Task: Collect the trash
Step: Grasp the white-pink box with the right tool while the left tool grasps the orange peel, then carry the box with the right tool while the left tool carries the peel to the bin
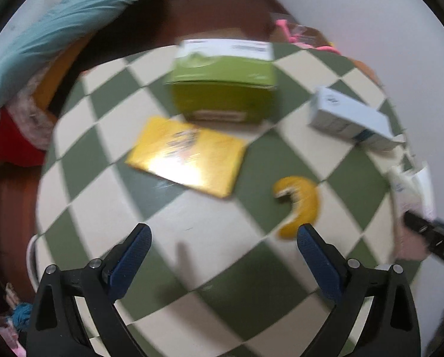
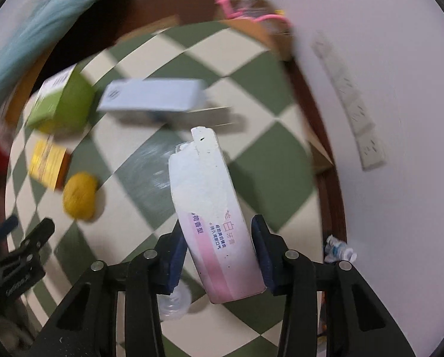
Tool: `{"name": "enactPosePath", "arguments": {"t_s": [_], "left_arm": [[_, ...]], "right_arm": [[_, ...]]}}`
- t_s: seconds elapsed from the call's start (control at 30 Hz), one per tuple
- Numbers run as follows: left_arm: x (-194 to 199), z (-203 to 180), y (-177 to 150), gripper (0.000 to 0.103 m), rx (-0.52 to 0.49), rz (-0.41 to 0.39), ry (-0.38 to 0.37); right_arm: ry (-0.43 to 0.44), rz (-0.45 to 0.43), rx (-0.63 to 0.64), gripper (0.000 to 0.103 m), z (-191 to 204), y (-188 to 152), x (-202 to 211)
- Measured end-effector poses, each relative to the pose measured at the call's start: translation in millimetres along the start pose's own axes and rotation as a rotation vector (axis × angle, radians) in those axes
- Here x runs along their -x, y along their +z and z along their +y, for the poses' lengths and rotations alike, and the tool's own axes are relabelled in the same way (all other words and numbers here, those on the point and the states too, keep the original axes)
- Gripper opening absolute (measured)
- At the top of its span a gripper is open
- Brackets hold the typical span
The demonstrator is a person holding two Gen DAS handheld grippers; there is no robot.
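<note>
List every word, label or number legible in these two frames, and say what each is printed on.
"白" and, less surely, "牙膏": on the pink-and-white carton clamped in the right gripper; its smaller purple lines are too small to read.
Green box, yellow packet, pale blue box: print blurred, unreadable.
Left gripper's body: white lettering, too blurred to read.
</note>
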State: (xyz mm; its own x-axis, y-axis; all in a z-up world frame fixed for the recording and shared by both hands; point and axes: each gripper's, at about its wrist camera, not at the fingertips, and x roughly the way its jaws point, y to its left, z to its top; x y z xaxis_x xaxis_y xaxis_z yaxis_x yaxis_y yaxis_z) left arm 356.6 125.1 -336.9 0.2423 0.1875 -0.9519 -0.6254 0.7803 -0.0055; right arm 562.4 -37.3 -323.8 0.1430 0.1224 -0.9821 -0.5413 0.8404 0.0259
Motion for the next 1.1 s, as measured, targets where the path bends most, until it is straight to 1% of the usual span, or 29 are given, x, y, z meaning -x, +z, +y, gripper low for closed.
{"name": "enactPosePath", "arguments": {"t_s": [0.07, 0.13, 0.2, 0.23, 0.27, 0.4, 0.47, 0.53, 0.63, 0.67, 0.7, 0.8, 0.9, 1.0, 1.1], "left_arm": [[-8, -15, 8, 0.099, -0.035, 0.017, -0.021], [-13, -28, 11, 0.085, -0.072, 0.015, -0.028], [-19, -41, 13, 0.061, -0.113, 0.022, -0.026], [-22, -45, 15, 0.053, -0.129, 0.027, -0.028], [-23, -49, 15, 0.042, -0.143, 0.026, -0.031], [-27, -60, 15, 0.030, -0.177, 0.015, -0.021], [-27, -61, 15, 0.028, -0.186, 0.004, -0.021], [-25, -63, 13, 0.026, -0.191, -0.002, -0.022], [-21, -59, 9, 0.022, -0.192, -0.017, -0.018], [-19, -58, 8, 0.018, -0.192, -0.022, -0.017], [-16, -56, 7, 0.008, -0.190, -0.028, -0.018], [-6, -45, 6, 0.007, -0.179, -0.045, -0.027], [13, -39, 2, 0.007, -0.174, -0.078, -0.027], [38, -28, -5, 0.007, -0.158, -0.121, -0.030], [62, -18, -6, 0.007, -0.143, -0.168, -0.037]], "right_arm": [[0.029, 0.023, -0.072, 0.044, -11, -2, -8], [0.043, 0.029, -0.097, 0.044, -16, -2, -14], [0.058, 0.023, -0.112, 0.044, -17, -3, -16], [0.063, 0.024, -0.119, 0.044, -19, -4, -17], [0.065, 0.026, -0.123, 0.044, -19, -2, -19], [0.060, 0.029, -0.114, 0.045, -21, 6, -29], [0.056, 0.029, -0.105, 0.045, -19, 7, -30], [0.052, 0.024, -0.097, 0.044, -25, 8, -36], [0.044, 0.015, -0.086, 0.042, -22, 5, -34], [0.046, 0.013, -0.086, 0.041, -23, 5, -34], [0.046, 0.009, -0.085, 0.041, -23, 4, -33], [0.028, -0.012, -0.076, 0.041, -22, 0, -26], [0.025, -0.040, -0.069, 0.041, -18, -6, -13], [0.029, -0.076, -0.056, 0.041, -11, -12, 5], [0.055, -0.116, -0.056, 0.041, -1, -21, 28]]}}
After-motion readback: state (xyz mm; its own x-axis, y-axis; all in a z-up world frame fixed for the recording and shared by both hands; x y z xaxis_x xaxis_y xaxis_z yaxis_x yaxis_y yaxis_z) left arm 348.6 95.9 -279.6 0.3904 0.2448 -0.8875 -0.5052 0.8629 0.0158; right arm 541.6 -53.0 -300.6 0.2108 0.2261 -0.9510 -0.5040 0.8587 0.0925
